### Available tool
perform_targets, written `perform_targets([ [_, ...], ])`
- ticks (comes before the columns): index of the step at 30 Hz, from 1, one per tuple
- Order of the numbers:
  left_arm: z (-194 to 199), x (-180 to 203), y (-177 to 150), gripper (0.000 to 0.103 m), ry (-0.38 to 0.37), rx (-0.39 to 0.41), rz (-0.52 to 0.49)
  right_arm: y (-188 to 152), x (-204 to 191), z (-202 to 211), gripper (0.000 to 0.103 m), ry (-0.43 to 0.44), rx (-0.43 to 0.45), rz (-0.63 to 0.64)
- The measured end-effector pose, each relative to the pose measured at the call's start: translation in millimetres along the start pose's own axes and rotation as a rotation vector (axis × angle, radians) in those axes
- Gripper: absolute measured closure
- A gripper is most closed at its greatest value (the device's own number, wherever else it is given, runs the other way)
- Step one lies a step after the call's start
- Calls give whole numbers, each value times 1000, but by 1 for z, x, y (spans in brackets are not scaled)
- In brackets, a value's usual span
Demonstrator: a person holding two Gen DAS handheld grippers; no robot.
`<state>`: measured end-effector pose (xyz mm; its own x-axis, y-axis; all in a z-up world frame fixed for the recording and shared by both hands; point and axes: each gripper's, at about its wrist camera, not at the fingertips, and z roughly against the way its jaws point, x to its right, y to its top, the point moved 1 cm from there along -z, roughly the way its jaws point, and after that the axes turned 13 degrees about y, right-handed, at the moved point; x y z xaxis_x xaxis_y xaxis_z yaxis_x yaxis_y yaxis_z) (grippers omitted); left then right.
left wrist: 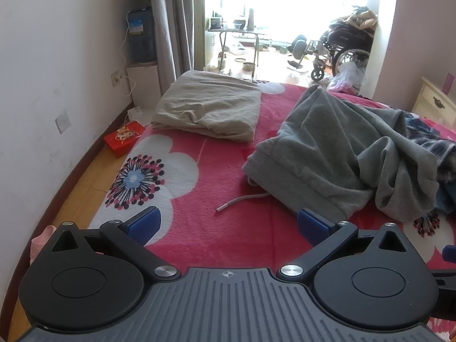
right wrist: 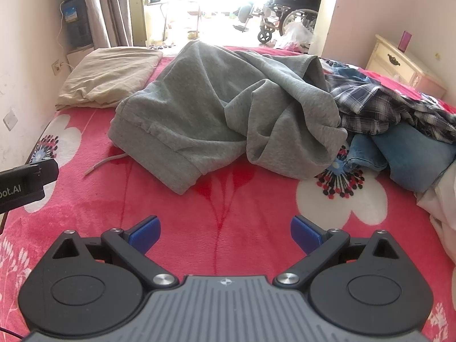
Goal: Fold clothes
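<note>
1. Nearest in each wrist view is a handheld gripper. The left gripper and the right gripper each have their blue-padded fingers spread wide apart, holding nothing, above a red blanket printed with white flowers.
2. Just past the fingers, a gray drawstring lies loose on the blanket at about 12 o'clock in the left view.
3. Beyond it, a rumpled gray sweatshirt lies unfolded on the blanket, at 12 o'clock in the right view and 2 o'clock in the left view.
4. Touching its right edge, at 2 o'clock in the right view, is a heap with a plaid shirt over blue jeans.
5. Farther back, at 10 o'clock, a folded beige cloth rests near the wall.
6. Farthest, at 1 o'clock, a wheelchair stands in a bright doorway.
</note>
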<state>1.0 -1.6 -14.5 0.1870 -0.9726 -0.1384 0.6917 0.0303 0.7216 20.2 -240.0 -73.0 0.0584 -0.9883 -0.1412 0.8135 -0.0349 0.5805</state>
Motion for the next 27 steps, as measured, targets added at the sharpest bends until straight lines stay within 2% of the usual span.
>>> perform_targets([
  [17, -5, -2, -1, 0, -1, -12, 24, 0, 1, 3, 3, 14, 13, 12],
  [23, -17, -2, -4, 0, -13, 5, 32, 12, -1, 10, 3, 79, 48, 164],
  [27, -32, -2, -8, 0, 1, 26, 62, 35, 2, 14, 3, 54, 93, 383],
])
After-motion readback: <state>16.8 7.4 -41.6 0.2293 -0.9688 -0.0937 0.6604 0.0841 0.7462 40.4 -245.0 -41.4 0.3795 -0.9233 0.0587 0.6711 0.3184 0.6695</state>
